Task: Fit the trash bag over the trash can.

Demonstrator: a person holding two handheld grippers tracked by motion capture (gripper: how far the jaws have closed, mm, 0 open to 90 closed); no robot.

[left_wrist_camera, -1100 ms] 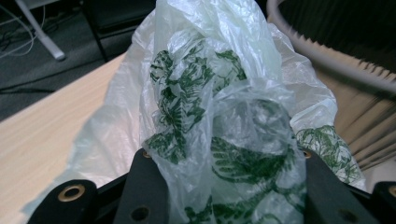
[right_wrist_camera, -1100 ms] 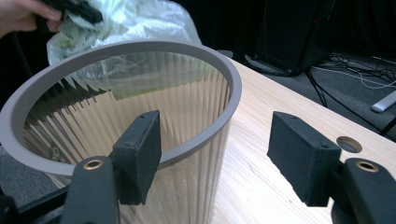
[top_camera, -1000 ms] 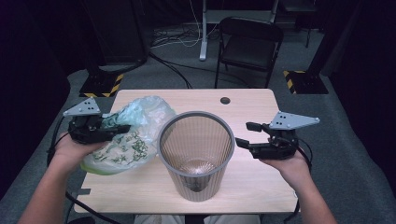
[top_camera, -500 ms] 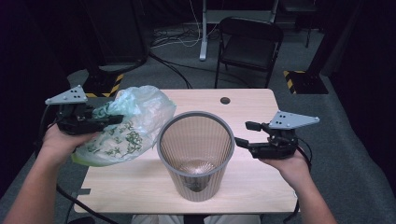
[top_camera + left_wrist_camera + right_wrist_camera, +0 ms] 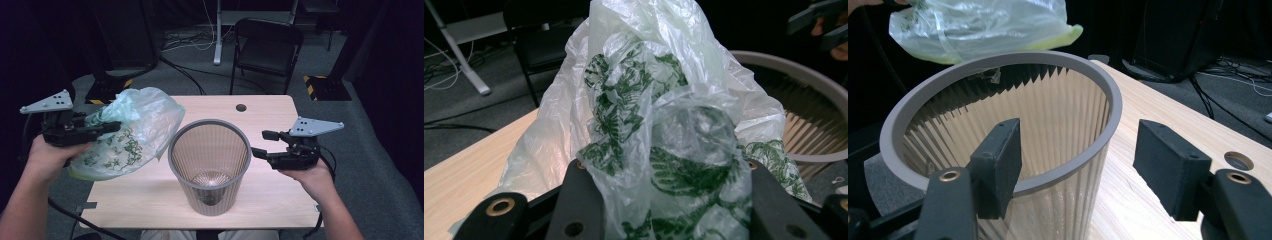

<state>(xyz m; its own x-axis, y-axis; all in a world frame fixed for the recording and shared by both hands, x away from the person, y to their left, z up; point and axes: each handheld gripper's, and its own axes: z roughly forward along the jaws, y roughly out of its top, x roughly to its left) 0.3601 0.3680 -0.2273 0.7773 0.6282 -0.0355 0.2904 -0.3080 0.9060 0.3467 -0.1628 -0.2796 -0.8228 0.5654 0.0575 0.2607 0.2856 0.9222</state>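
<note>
A thin, pale green plastic bag (image 5: 142, 125) printed with dark green leaves hangs over the table's left side. My left gripper (image 5: 109, 126) is shut on the bunched plastic (image 5: 664, 125), which fills the space between the jaws. A grey ribbed wastebasket (image 5: 172, 155) stands upright in the middle of the table, and its rim (image 5: 804, 100) lies just beyond the bag. My right gripper (image 5: 260, 143) sits level at the basket's right side, open, its pads (image 5: 998, 165) close to the rim (image 5: 998, 65) without pressing on it.
The light wooden table (image 5: 280, 195) has a round cable hole (image 5: 241, 107) near its far edge. A black folding chair (image 5: 267, 45) and a stand's base with floor cables (image 5: 185, 42) lie behind the table. Dark curtains close in the sides.
My left gripper has risen and moved left with the bag, lifting most of the plastic off the tabletop. The right gripper and the wastebasket have stayed put.
</note>
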